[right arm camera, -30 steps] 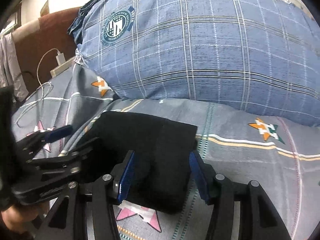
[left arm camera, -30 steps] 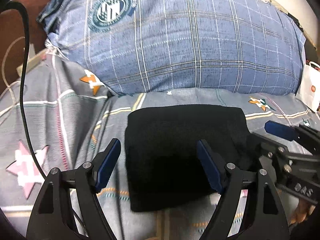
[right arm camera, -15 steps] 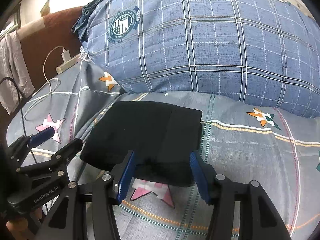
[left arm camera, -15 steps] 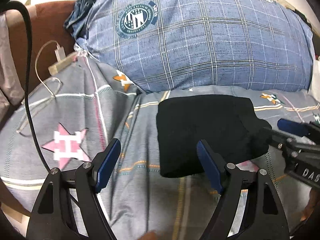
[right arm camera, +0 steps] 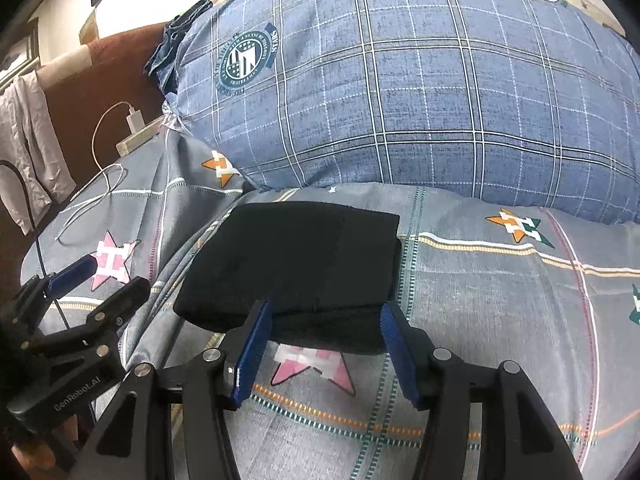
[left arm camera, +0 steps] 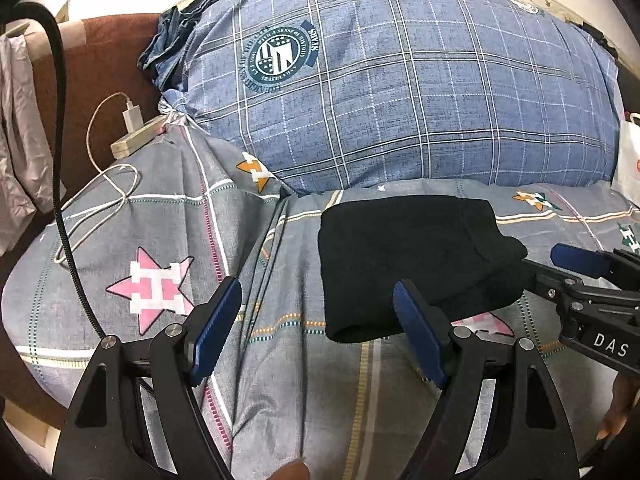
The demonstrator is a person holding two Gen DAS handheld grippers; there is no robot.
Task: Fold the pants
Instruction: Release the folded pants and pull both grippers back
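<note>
Folded black pants [left arm camera: 408, 264] lie on the bed [left arm camera: 168, 216] below the pillow [left arm camera: 400, 92]. Left gripper [left arm camera: 316, 336] and right gripper [right arm camera: 324, 354] hover open, holding nothing.

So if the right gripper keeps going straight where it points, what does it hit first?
Most likely the near edge of the folded black pants, which lies just ahead of the open right gripper; depth is hard to judge.
</note>
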